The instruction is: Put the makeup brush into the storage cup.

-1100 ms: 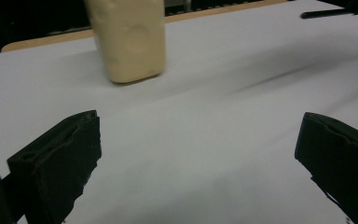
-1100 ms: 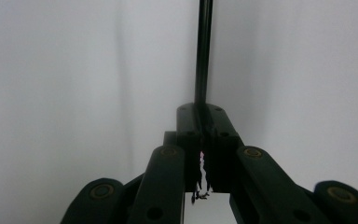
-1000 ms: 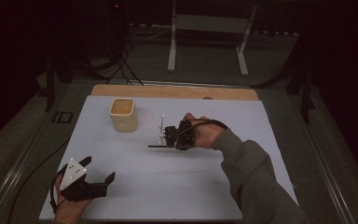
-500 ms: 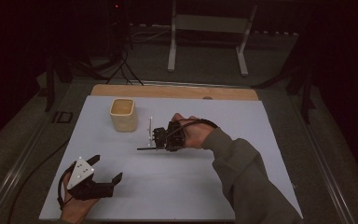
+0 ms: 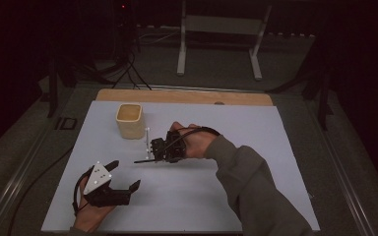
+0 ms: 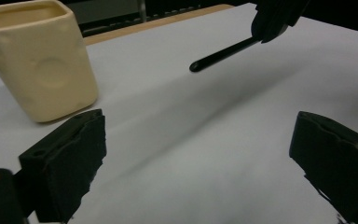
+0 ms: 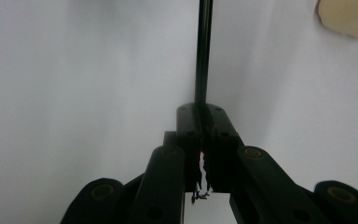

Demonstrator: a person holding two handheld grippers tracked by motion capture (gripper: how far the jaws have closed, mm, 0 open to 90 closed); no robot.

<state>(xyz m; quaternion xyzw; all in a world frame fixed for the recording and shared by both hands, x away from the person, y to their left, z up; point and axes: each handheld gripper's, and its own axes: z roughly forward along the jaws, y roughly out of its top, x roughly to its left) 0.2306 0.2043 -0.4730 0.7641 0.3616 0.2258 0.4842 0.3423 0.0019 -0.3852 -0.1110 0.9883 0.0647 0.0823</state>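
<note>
A thin black rod juts leftward from my right gripper, whose jaws are shut on its end above the middle of the white table. The right gripper view looks along that rod from the closed jaw tips. A cream cup stands upright at the back left, just beyond the rod; it shows in the corner of the right gripper view. My left gripper is held near the front left, jaws wide open with nothing between them. Its own view faces the cup and the rod's tip.
The white sheet covers the table, with a wooden strip along the far edge. A metal stand and cables lie on the dark floor beyond. A sleeve crosses the front right.
My right gripper has carried the rod leftward, nearer the cup. The left gripper has drifted a little to the right, still open.
</note>
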